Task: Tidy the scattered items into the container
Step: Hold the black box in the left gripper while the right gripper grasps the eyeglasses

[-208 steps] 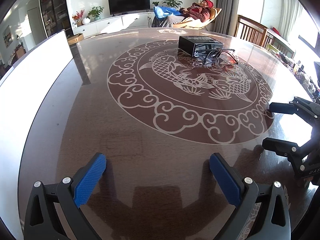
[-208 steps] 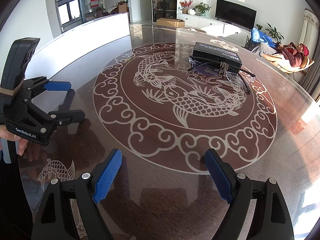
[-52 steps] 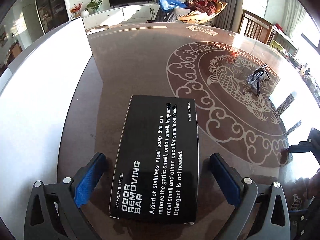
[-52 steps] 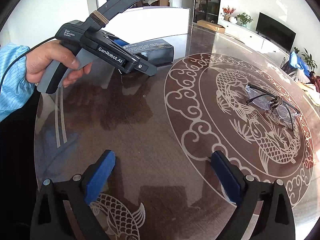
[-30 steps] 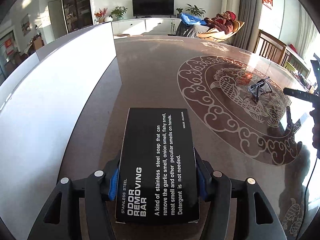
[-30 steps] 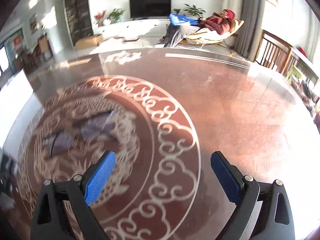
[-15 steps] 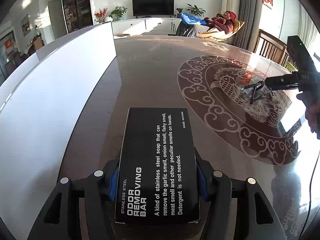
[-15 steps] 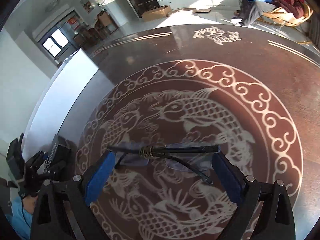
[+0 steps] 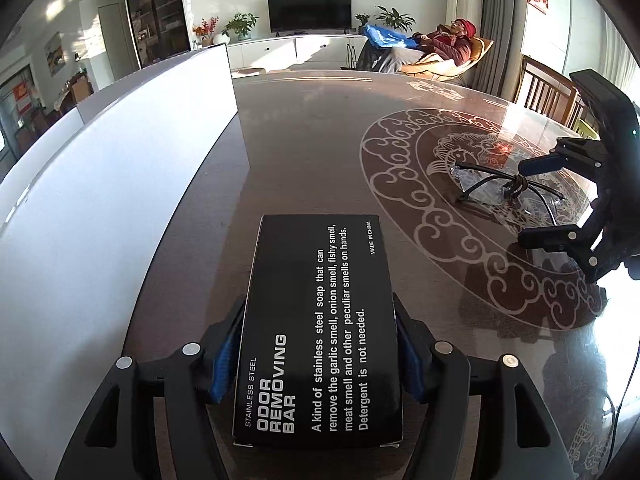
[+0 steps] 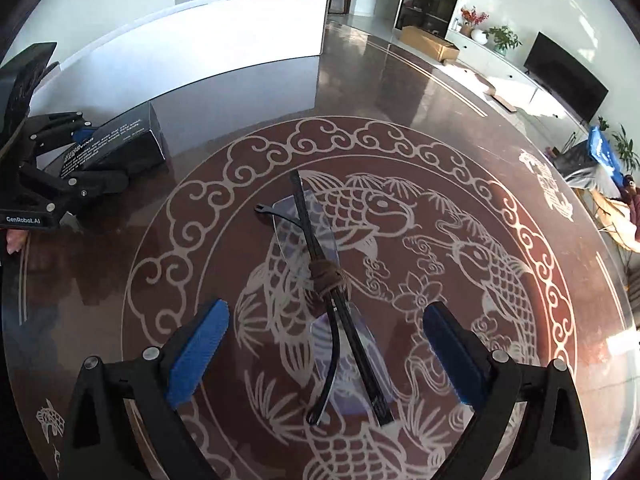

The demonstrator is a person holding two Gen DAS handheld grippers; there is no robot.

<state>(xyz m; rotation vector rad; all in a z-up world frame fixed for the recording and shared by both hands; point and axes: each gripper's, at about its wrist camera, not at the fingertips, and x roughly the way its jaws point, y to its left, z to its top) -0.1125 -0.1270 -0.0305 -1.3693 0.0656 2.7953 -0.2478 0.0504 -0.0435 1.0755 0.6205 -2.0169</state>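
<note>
Currently, setting: a round dark table (image 9: 304, 168) with a pale carp medallion is shown, a long white panel (image 9: 120, 152) standing along its far-left side.
Left gripper (image 9: 316, 356): it is closed on the long sides of a black box (image 9: 320, 328) printed "Odor Removing Bar"; blue pads are pressed flat against both sides, presumably so the box can be carried level.
Box position: the box is seen near the white panel, away from the medallion; whether it is lifted or resting on the table cannot be told.
Right gripper (image 10: 326, 352): its fingers are spread wide with nothing held, lowered either side of folded glasses (image 10: 332, 296).
Glasses: they are laid on the medallion, the arms bound by a brown cord (image 10: 328, 276), which should let them be lifted as one piece.
Container: no open container can be made out; whether the white panel is its wall cannot be told.
Judged next step: the fingers are probably to be closed across the glasses' bound middle.
</note>
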